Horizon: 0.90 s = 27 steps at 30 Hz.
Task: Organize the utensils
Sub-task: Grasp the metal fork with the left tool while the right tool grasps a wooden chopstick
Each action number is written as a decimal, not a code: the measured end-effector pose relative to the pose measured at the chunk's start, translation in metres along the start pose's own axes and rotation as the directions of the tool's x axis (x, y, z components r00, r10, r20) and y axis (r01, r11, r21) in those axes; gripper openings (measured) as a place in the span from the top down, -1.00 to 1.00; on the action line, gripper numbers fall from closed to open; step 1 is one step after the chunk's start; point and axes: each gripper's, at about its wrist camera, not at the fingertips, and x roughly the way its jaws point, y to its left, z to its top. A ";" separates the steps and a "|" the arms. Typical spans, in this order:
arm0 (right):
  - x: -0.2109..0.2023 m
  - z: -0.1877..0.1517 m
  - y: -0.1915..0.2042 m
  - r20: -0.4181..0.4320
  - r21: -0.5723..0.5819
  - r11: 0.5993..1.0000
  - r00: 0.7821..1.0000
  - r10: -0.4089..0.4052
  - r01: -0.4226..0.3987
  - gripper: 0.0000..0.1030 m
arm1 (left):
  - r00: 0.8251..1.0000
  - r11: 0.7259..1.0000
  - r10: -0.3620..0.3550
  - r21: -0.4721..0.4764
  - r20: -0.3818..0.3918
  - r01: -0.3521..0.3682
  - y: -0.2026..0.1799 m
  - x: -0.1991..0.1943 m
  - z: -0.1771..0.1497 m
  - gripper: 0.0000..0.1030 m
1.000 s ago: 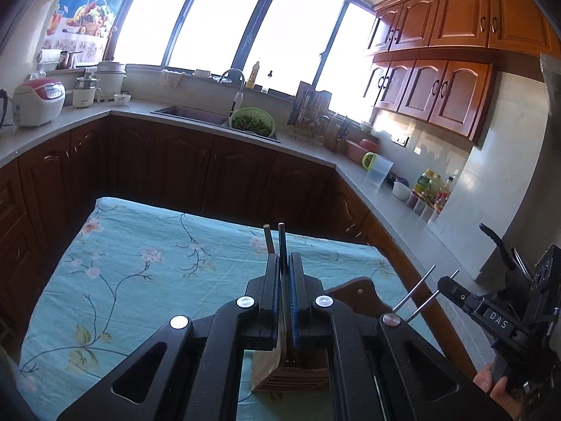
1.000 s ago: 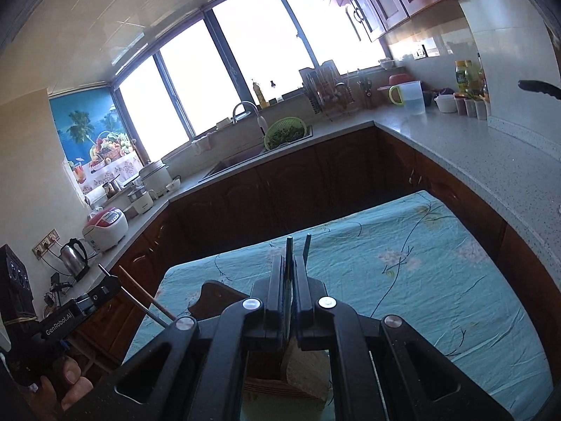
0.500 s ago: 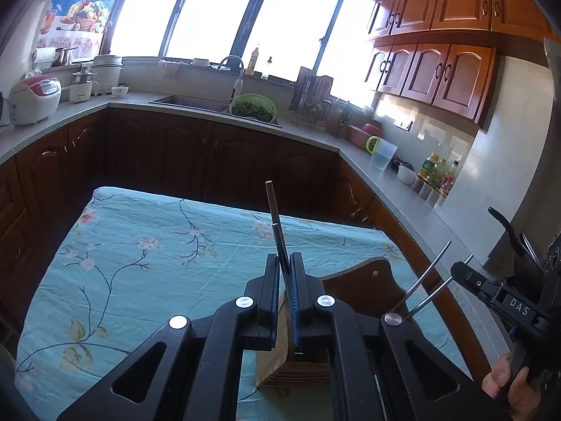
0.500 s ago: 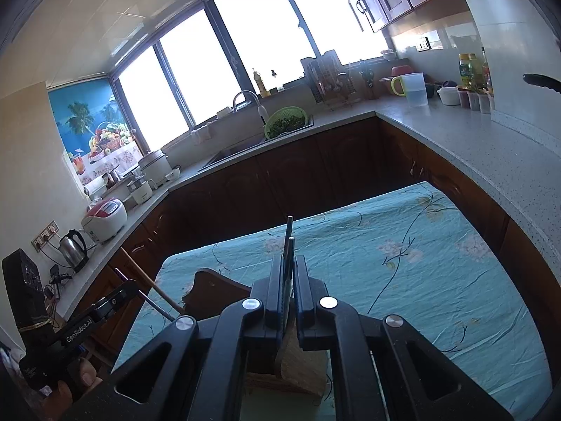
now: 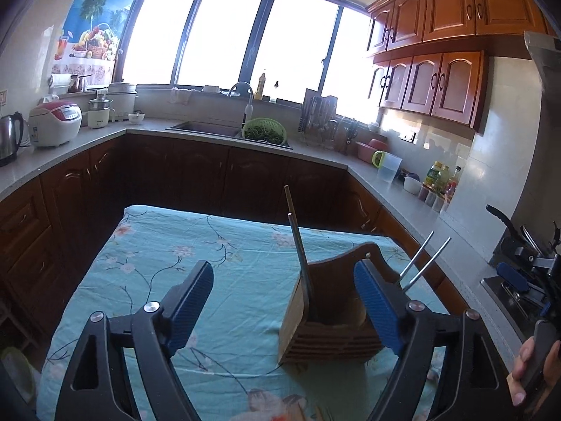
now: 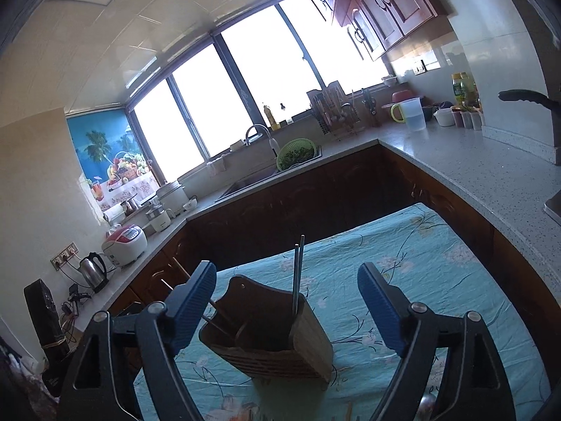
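A wooden utensil holder stands on the floral tablecloth. A pair of wooden chopsticks stands in its left side and a pair of metal chopsticks leans out at its right. My left gripper is open and empty just in front of the holder. In the right wrist view the holder sits between my open right gripper's fingers, with the metal chopsticks upright in it and the wooden chopsticks at its left.
The table's far edge faces dark wood cabinets. The counter holds a sink with a green colander, a rice cooker, a kettle, a dish rack and a measuring jug. A person's hand shows at far right.
Both grippers were shut on chopstick pairs. Both have opened and let them go, and the chopsticks now stand in the holder. The grippers have drawn back a little.
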 end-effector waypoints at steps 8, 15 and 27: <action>-0.056 -0.037 0.003 -0.019 -0.042 0.999 0.999 -0.031 0.031 -0.81 | 1.000 1.000 0.006 -0.011 0.031 -0.006 0.006 -0.070 -0.050 -0.98; -0.088 -0.069 0.011 -0.055 -0.096 0.993 0.996 -0.077 0.072 -0.87 | 0.999 1.000 0.027 0.000 -0.032 -0.027 0.006 -0.109 -0.078 -0.99; -0.076 -0.119 0.006 -0.182 -0.149 0.981 0.972 -0.150 0.124 -0.86 | 0.976 0.999 0.046 0.033 -0.211 -0.040 -0.002 -0.107 -0.097 -0.99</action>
